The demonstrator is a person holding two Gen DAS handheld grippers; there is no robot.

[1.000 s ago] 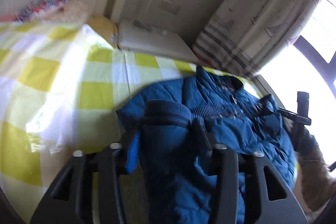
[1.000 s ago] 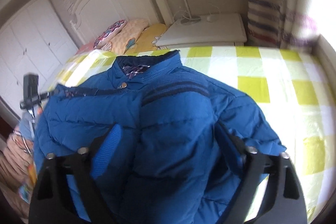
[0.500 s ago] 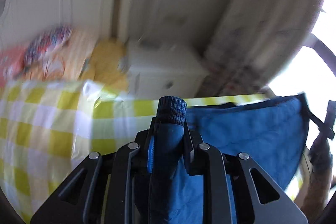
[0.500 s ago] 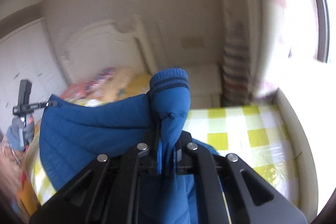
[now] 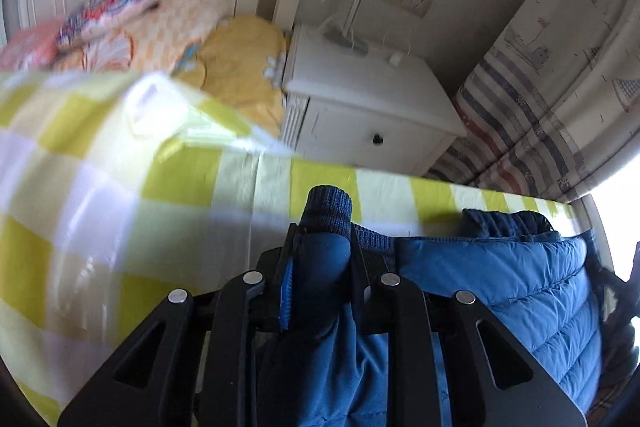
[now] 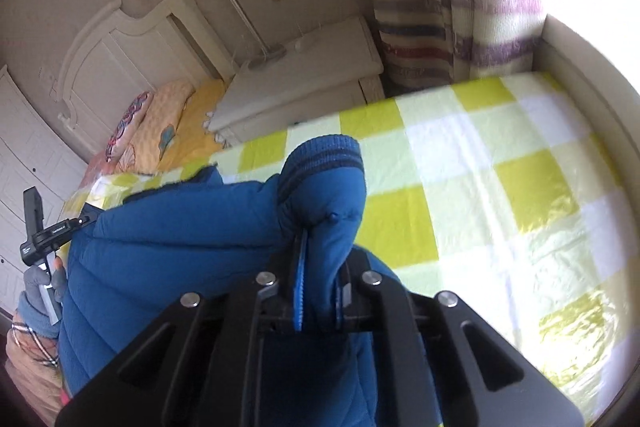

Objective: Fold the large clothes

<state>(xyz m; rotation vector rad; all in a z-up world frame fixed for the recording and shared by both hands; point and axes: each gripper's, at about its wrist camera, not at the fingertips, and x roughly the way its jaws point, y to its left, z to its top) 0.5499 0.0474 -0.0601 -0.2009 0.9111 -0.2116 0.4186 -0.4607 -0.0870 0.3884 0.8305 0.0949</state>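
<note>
Left gripper: jaws clamped on one sleeve of the blue padded jacket; the dark ribbed cuff sticks out beyond the fingertips. Right gripper: jaws closed tight on the other sleeve, whose striped cuff bulges above the pads.

Jacket position: its body spans between the two grippers, over the yellow-and-white checked bedspread; whether its lower part touches the cover cannot be told. In the right wrist view, a gloved hand holds the other gripper at the jacket's far edge.

Surroundings: patterned pillows at the headboard, a white nightstand beside the bed, striped curtain near the window.
</note>
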